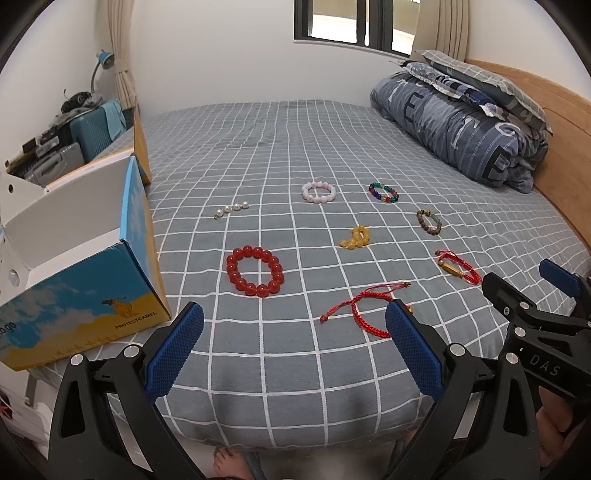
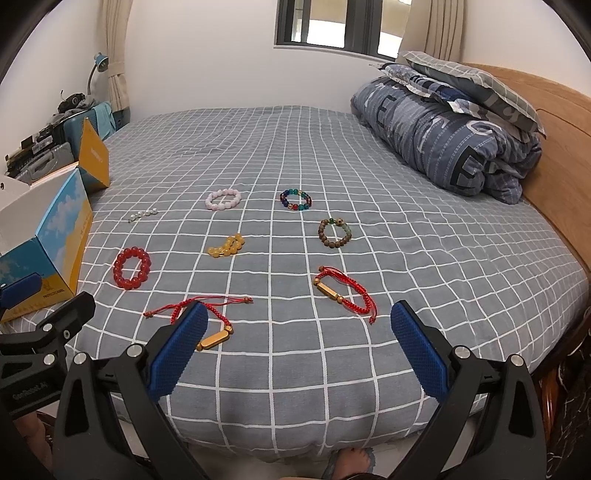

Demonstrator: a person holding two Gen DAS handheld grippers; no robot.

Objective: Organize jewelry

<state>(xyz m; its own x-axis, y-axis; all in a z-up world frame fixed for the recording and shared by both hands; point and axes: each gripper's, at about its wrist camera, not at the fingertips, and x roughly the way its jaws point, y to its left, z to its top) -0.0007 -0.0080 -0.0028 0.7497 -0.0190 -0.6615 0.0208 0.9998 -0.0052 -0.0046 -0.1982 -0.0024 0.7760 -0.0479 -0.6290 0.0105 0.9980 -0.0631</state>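
Both hand-held grippers, left [image 1: 295,343] and right [image 2: 299,343], spread, empty. Thin red cord bracelet with gold tube [image 2: 207,325] lies flat on grey checked bed sheet [image 2: 295,387]; pads may pinch cloth instead.

A grey checked bed [image 1: 295,147] with wooden headboard [image 1: 554,122] stands under a dark-framed window [image 1: 354,22].

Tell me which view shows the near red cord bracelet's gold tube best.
Right wrist: the gold tube lies in plain sight beside the right gripper. In the left wrist view, a finger hides almost all of it; only the red cord shows.
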